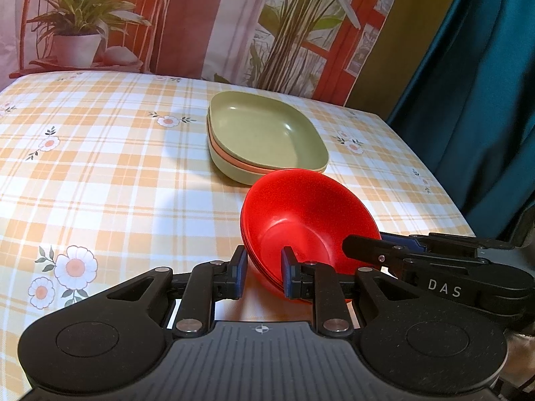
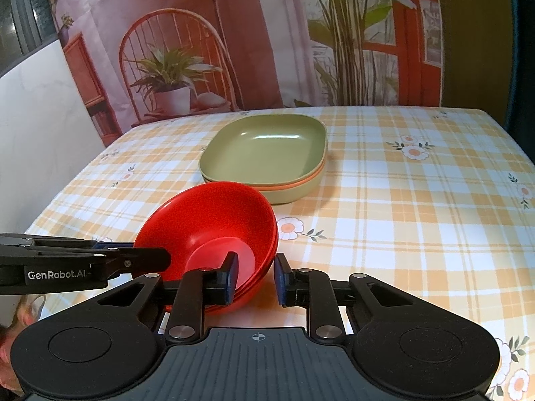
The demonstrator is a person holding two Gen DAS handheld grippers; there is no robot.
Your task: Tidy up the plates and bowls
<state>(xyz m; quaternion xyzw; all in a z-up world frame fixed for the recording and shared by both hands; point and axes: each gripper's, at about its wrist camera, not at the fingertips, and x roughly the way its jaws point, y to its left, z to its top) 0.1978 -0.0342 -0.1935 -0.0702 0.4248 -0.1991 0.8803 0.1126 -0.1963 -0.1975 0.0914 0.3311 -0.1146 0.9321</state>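
Observation:
A stack of red bowls [image 1: 301, 214] sits tilted just above the checked tablecloth, held from both sides. My left gripper [image 1: 263, 267] is shut on the near left part of the rim, one pad inside and one outside. My right gripper [image 2: 255, 274] is shut on the opposite side of the red bowls [image 2: 220, 220], its left finger inside the top bowl. Each gripper shows in the other's view: the right gripper [image 1: 354, 247] entering from the right, the left gripper [image 2: 160, 258] from the left. Behind the bowls stands a stack of rounded rectangular plates [image 1: 264, 133], green over orange over green, also seen as plates [image 2: 267, 153].
The table [image 1: 100, 173] carries an orange and white checked cloth with flower prints. A printed backdrop [image 2: 200, 50] of a chair and plants hangs behind it. A teal curtain [image 1: 485, 100] hangs past the right edge, and a white wall [image 2: 33, 133] stands to the left.

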